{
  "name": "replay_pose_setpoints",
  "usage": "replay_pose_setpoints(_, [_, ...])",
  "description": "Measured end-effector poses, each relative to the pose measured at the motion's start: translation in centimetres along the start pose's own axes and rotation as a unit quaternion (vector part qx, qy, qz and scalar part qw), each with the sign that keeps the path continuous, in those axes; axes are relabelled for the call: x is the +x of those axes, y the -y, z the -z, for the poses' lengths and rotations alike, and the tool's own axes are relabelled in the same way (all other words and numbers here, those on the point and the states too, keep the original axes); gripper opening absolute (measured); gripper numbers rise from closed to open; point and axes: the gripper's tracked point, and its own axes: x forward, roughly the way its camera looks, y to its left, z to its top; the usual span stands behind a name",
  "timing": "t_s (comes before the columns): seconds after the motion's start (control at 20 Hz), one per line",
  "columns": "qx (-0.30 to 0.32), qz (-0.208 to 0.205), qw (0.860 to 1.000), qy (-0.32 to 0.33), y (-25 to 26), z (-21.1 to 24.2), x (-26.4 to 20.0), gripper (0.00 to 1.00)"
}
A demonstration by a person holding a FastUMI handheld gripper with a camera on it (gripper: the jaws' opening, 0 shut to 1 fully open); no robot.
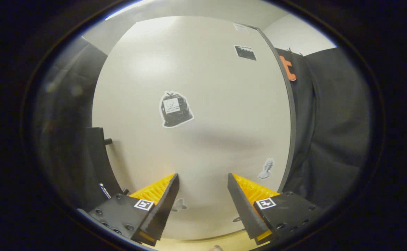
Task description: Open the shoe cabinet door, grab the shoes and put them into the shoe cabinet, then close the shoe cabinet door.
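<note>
1. Gripper view: the gripper (203, 181) faces a broad cream-white panel, the shoe cabinet door (203, 115), which stands shut, just ahead of the fingers and beyond them.
2. The two fingers are spread apart with nothing between them but the bare door surface; neither finger presses on anything. Whether the tips touch the door cannot be told.
3. Each finger (165, 205) is dark with a ribbed yellow pad behind it and carries a small square black-and-white marker (144, 204) on its black base.
4. On the door, up beyond the fingers and a little toward the left finger's side, sits a sticker shaped like a black bag (174, 109) with a pale label on it.
5. Higher up, toward the door's right edge, is a small dark rectangular sticker (245, 52); a fainter pale one lies above it.
6. A small grey sticker (266, 168) sits just above the right finger, near the door's right edge; another pale one (179, 205) lies beside the left finger's tip.
7. The door's right edge (289, 115) runs as a dark curved line, and black cloth (332, 132) hangs beyond it.
8. Left of the door stands a dark upright part with a small black knob (107, 141) sticking out toward the door.
9. Below the door, between the finger bases, a strip of pale yellowish floor (203, 244) shows.
10. The shoes are not to be told from this view.
</note>
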Motion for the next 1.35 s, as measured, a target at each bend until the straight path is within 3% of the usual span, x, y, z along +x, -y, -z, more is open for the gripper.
replay_pose_setpoints(1.0, [-0.013,-0.001,1.000,-0.003,-0.3,-0.1,0.4,0.91])
replay_pose_setpoints(1.15, [0.005,-0.012,1.000,0.010,-0.1,-1.5,-1.3,0.94])
replay_pose_setpoints(1.35, [0.004,-0.031,0.999,0.027,1.3,-3.1,-7.9,0.94])
